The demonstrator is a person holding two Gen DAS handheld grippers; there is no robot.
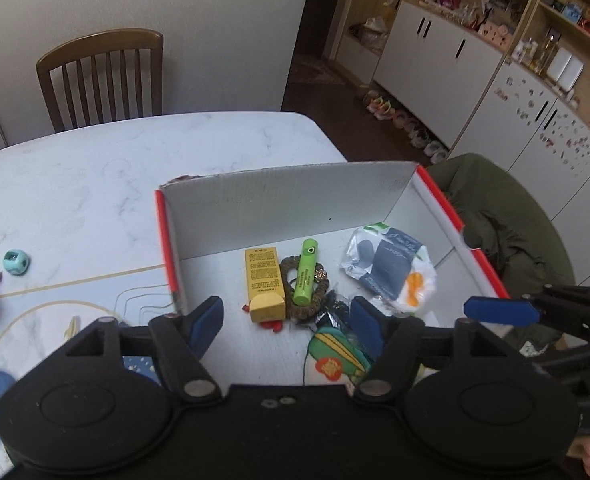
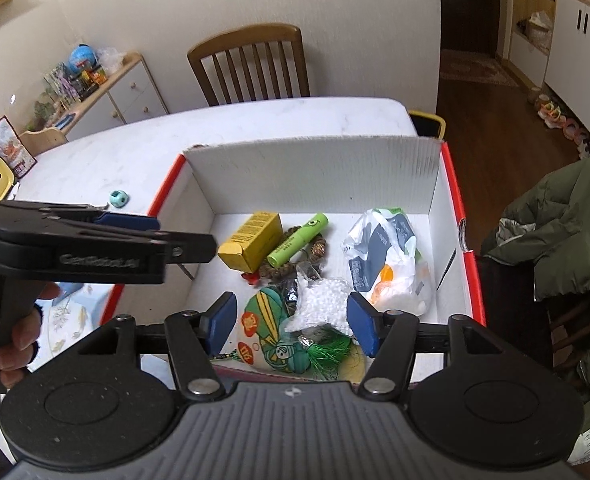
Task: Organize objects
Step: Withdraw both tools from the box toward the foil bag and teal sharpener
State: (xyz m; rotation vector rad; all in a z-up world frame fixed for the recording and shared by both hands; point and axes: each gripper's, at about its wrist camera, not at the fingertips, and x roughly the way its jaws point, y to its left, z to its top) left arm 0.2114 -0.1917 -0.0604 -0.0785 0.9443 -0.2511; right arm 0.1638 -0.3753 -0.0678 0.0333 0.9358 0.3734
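A white cardboard box with red edges stands on the marble table. Inside lie a yellow carton, a green tube across a brown hair tie, a white plastic packet, a green cartoon pouch and a white beaded star. My left gripper hovers open over the box's near left corner. My right gripper hangs open above the star and pouch, holding nothing.
A teal round sharpener sits on the table left of the box. A wooden chair stands at the far side. A green jacket drapes a chair on the right. A hand holds the left gripper.
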